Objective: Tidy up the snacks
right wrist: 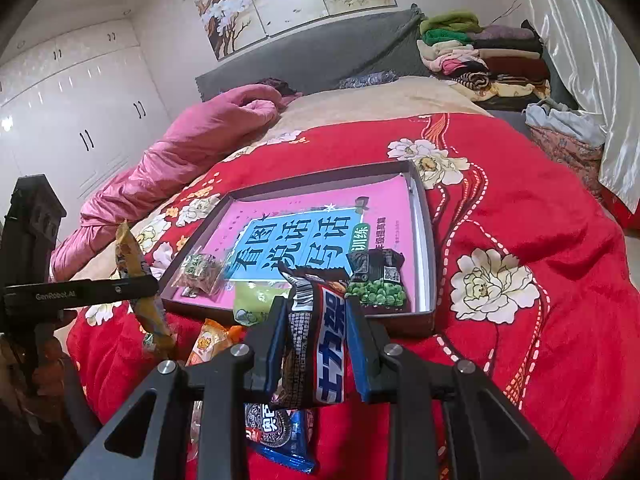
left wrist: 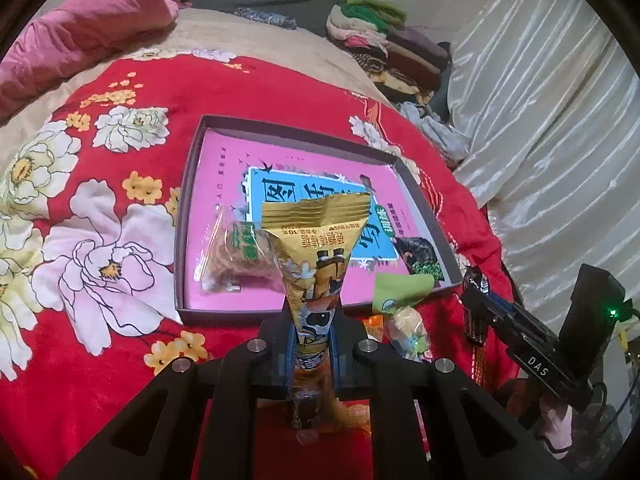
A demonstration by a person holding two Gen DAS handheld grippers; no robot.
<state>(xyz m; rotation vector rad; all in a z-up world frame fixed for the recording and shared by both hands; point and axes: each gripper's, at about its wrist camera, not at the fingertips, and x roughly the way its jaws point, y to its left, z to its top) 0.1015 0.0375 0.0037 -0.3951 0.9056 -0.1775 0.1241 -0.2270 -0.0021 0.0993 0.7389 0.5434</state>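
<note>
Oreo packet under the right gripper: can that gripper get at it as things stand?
Probably not yet. The right gripper is shut on a Snickers bar, so its jaws are full. The blue Oreo packet lies uncovered on the red bedspread just below; nothing else blocks it.

yellow packet (left wrist: 316, 248): upright, pinched in left tool (left wrist: 314, 344)
chocolate bar (right wrist: 320, 336): clamped in right tool (right wrist: 318, 344)
tray (right wrist: 424, 216): just ahead, holding two packets

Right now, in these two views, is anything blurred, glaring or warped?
Left wrist view: the yellow cone-shaped snack packet is fairly sharp, its lower end near the lens soft; the shiny white curtain glares. Right wrist view: fisheye bends the dark shallow tray; the glossy white wardrobe shows glints.
</note>
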